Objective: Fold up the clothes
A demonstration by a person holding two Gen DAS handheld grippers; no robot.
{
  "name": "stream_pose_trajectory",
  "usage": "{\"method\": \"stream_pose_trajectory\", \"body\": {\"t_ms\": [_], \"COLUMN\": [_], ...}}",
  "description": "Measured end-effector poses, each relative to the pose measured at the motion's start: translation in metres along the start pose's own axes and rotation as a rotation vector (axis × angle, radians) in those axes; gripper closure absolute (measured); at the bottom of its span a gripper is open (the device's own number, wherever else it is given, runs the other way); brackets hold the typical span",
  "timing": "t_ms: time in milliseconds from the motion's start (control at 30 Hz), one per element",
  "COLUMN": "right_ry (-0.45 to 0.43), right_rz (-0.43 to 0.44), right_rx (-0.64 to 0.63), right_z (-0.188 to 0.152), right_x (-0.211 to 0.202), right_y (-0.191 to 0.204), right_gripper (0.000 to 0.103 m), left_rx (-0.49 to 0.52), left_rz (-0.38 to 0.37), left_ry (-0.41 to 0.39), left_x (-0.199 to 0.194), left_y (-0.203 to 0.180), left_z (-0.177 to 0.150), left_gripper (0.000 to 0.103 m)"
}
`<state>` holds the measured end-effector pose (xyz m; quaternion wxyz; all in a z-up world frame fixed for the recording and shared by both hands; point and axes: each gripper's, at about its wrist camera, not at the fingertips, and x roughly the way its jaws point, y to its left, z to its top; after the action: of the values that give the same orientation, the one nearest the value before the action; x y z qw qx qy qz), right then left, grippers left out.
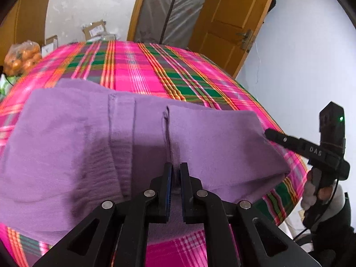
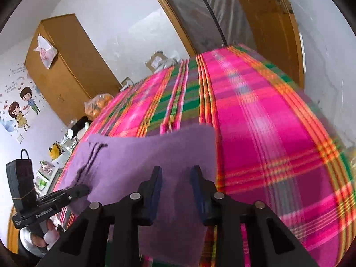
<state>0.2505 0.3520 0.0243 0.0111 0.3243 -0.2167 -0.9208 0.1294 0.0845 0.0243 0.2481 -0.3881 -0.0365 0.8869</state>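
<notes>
A purple garment [image 1: 77, 138] lies spread on the table under a pink plaid cloth [image 1: 138, 66]. My left gripper [image 1: 175, 166] is shut on a raised fold of the garment near its front edge. In the right wrist view the left gripper [image 2: 85, 189] reaches the garment [image 2: 138, 153] from the lower left. My right gripper [image 2: 176, 171] stands with its jaws apart over the garment's right part; purple cloth shows between the fingers, and the pads do not press on it. From the left wrist view the right gripper [image 1: 268, 133] has its tips at the garment's right corner.
A bag of oranges [image 1: 22, 57] and cardboard boxes [image 1: 95, 31] sit at the table's far left end. A wooden door [image 1: 229, 17] stands behind, a wooden wardrobe [image 2: 66, 66] to the left. The table's right edge [image 1: 296, 178] drops off close to the person's hand [image 1: 311, 193].
</notes>
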Motion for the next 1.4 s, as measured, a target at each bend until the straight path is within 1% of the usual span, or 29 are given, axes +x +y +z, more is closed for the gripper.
{"method": "stream_pose_trajectory", "body": {"t_ms": [67,133,200,267,333,367,433,467,500,633,800,933,1000,1133,1200,1333,1400], "right_ry": [-0.008,-0.007,-0.006,-0.001,0.014,0.028,0.057,0.066,0.077,0.089,0.093,0.066,0.050,0.060,0.053,0.023,0.022], "right_rz": [-0.021,-0.038,-0.055,-0.078,-0.104,-0.111,-0.116,-0.123,-0.131,-0.162,-0.173,-0.184,-0.193,-0.201,-0.208,-0.201,-0.195], "right_rx": [-0.013,-0.033,-0.052,-0.065,-0.059,-0.046,-0.015,-0.015,-0.020,-0.046,-0.060,-0.065,-0.097,-0.128,-0.136,-0.163,-0.185], "right_z": [0.006,0.013,0.020,0.025,0.028,0.031,0.035,0.036,0.037,0.037,0.039,0.032,0.022,-0.003,-0.008,-0.012,-0.016], "right_x": [0.002,0.008,0.015,0.024,0.034,0.039,0.047,0.050,0.052,0.057,0.061,0.048,0.039,0.025,0.019,0.002,-0.001], "right_y": [0.001,0.003,0.006,0.008,0.006,0.003,-0.003,-0.004,-0.004,0.000,0.001,0.005,0.012,0.016,0.017,0.028,0.033], "right_gripper": [0.074,0.074,0.075,0.077,0.081,0.083,0.084,0.088,0.088,0.088,0.089,0.089,0.089,0.089,0.089,0.089,0.089], "left_rx": [0.022,0.046,0.075,0.111,0.126,0.127,0.127,0.119,0.106,0.087,0.107,0.104,0.105,0.107,0.109,0.125,0.131], "left_rz": [0.029,0.043,0.055,0.041,0.038,0.037,0.051,0.056,0.058,0.047,0.068,0.065,0.065,0.067,0.069,0.096,0.111], "left_ry": [-0.031,-0.057,-0.072,-0.080,-0.059,-0.037,0.005,0.027,0.049,0.055,0.059,0.058,0.058,0.058,0.058,0.047,0.039], "left_x": [-0.006,-0.008,-0.003,0.011,0.029,0.042,0.061,0.068,0.076,0.080,0.082,0.081,0.081,0.081,0.081,0.076,0.071], "left_y": [-0.003,-0.008,-0.017,-0.027,-0.034,-0.036,-0.037,-0.035,-0.033,-0.029,-0.034,-0.033,-0.033,-0.033,-0.033,-0.037,-0.040], "left_z": [0.007,0.018,0.032,0.045,0.052,0.054,0.054,0.053,0.051,0.050,0.050,0.050,0.049,0.050,0.050,0.046,0.043], "left_gripper": [0.095,0.095,0.095,0.093,0.093,0.093,0.093,0.093,0.093,0.093,0.093,0.093,0.093,0.093,0.093,0.093,0.093]}}
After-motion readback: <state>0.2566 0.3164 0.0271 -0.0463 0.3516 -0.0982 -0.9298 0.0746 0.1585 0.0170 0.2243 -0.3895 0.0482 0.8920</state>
